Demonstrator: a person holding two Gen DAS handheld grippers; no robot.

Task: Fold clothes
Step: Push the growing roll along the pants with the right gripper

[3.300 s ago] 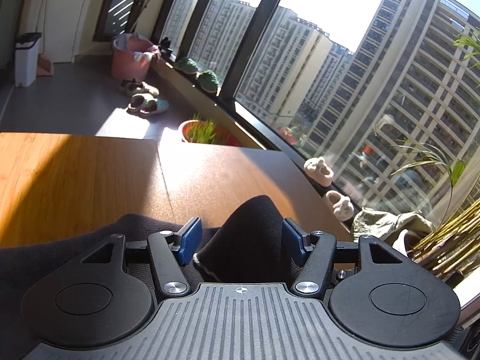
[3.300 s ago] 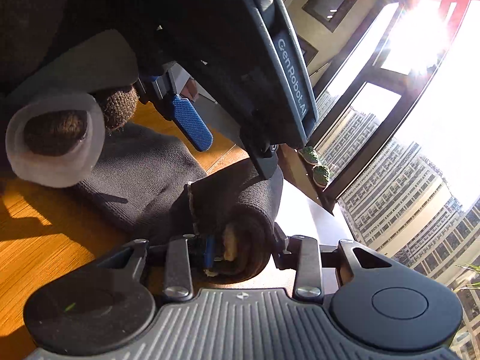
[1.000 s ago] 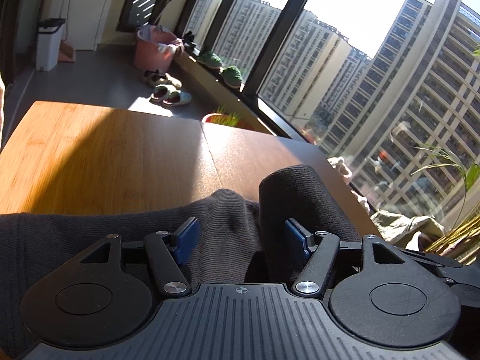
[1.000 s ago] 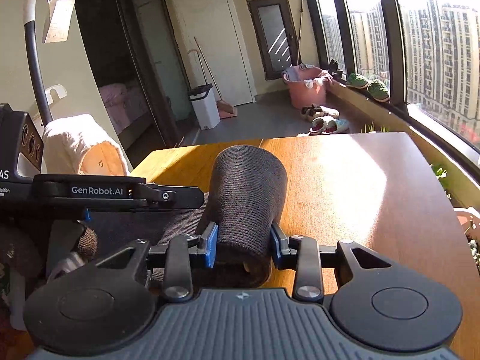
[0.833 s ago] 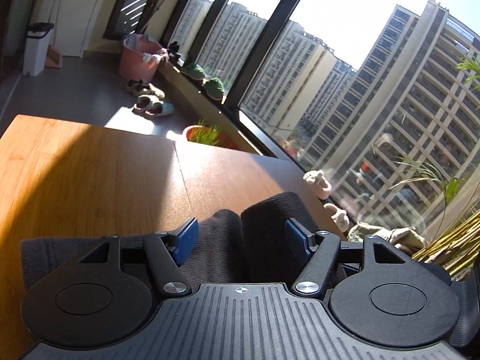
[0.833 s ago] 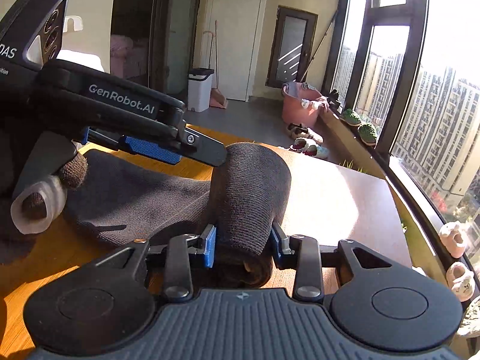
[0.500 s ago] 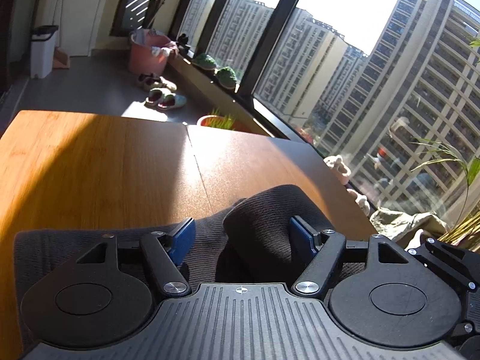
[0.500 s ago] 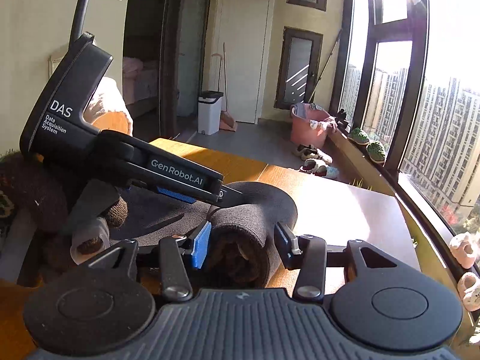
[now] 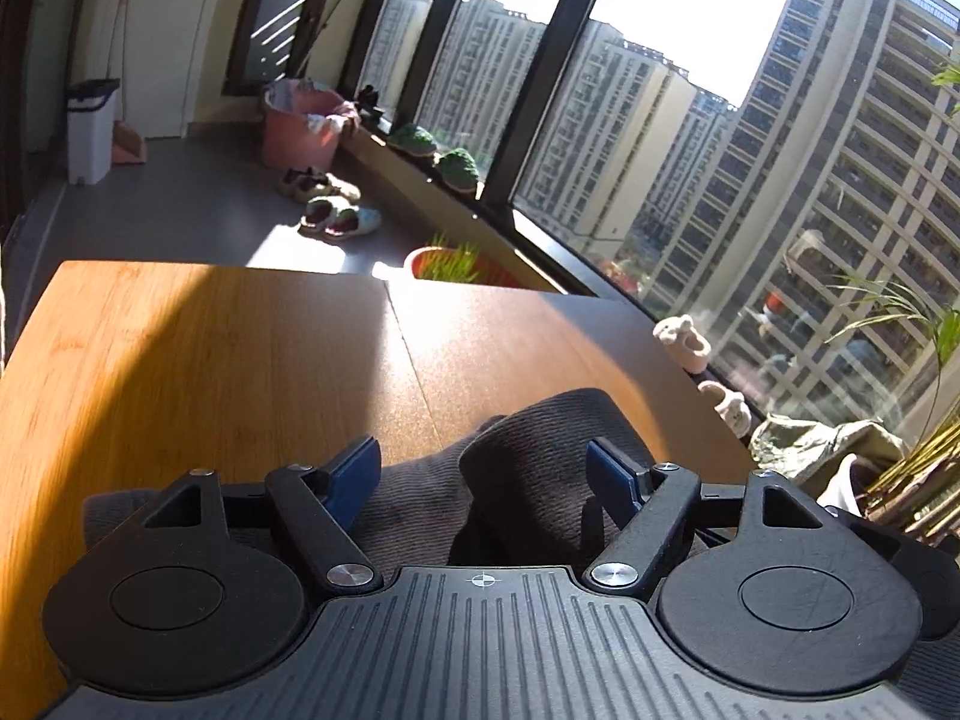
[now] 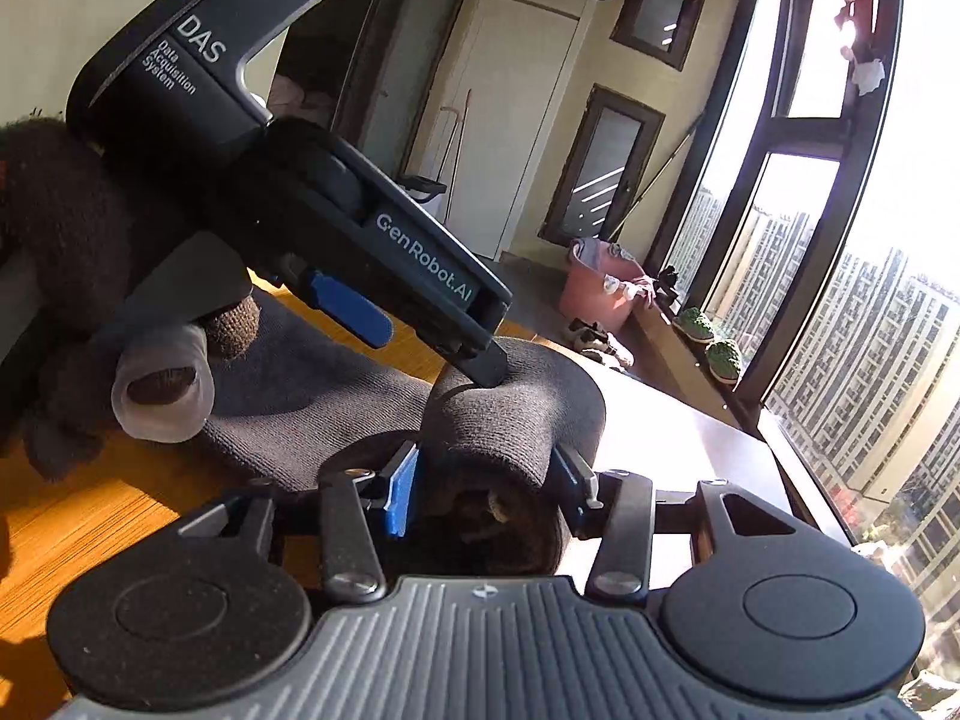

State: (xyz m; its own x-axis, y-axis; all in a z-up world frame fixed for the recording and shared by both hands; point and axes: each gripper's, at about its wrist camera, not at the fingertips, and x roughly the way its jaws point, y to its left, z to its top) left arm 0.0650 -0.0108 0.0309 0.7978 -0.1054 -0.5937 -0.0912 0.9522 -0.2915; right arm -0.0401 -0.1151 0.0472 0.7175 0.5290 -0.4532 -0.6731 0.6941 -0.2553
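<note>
On a sunlit wooden table (image 9: pixel 198 348), a dark knit garment (image 10: pixel 312 402) lies partly rolled, its flat stretch at left and the rolled end (image 10: pixel 516 414) at right between the pads of the right gripper (image 10: pixel 486 480), whose jaws are opening and look just clear of the roll. The left gripper (image 9: pixel 483 474) straddles a raised fold (image 9: pixel 534 450), its jaws also opening, so the rolling seems well along but unfinished. Both gripper bodies hide the cloth nearest the cameras.

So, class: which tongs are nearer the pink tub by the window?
Left. The left tongs sit farther forward over the dark garment toward the pink tub; right tongs trail behind.
</note>
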